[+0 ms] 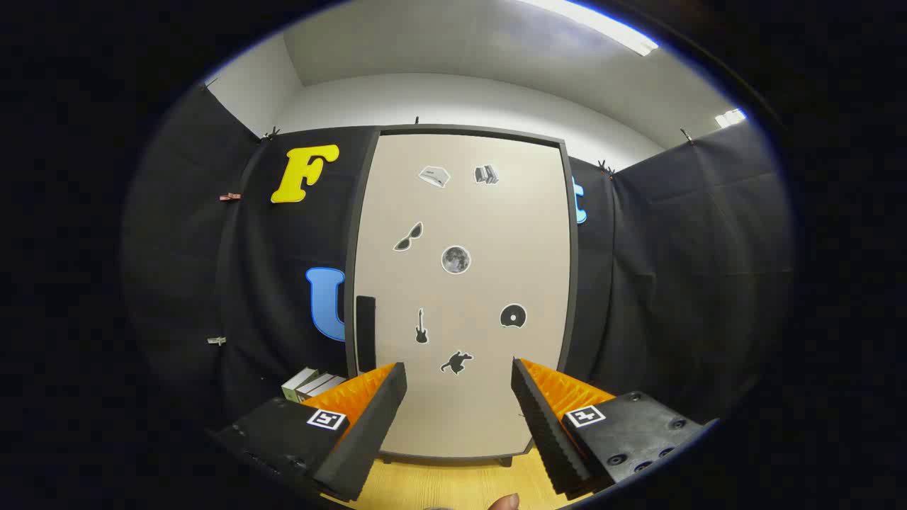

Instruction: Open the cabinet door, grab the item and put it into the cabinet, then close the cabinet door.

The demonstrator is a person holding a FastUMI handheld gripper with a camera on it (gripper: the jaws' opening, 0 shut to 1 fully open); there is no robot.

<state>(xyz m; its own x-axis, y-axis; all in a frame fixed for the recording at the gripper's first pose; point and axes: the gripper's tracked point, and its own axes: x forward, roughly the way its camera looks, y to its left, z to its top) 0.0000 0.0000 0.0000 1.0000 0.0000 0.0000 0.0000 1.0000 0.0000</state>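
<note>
Beyond the fingers, the cabinet [460, 290] is standing upright on the wooden tabletop [453, 485] with its pale door [489, 234] lying shut inside a dark frame. A dark upright handle [365, 333] is sitting on the door's left edge, just above the left fingertip. Small stickers are dotting the door: sunglasses [409, 237], a round moon-like disc [455, 259], a guitar [421, 326], a disc [513, 316] and a small animal shape [457, 363], with two more near the top. The tool [459, 375] is hanging in front of the door's lower part with its fingers spread wide apart and gripping nothing; the door's bare surface is showing between them. Left of the cabinet's foot, just behind the left finger, a few books [312, 384] are lying against the black cloth wall [680, 283]. A fingertip [504, 502] of the person is peeking in at the near edge of the tabletop, between the two fingers. Overhead, a ceiling light [602, 25] is glowing.
</note>
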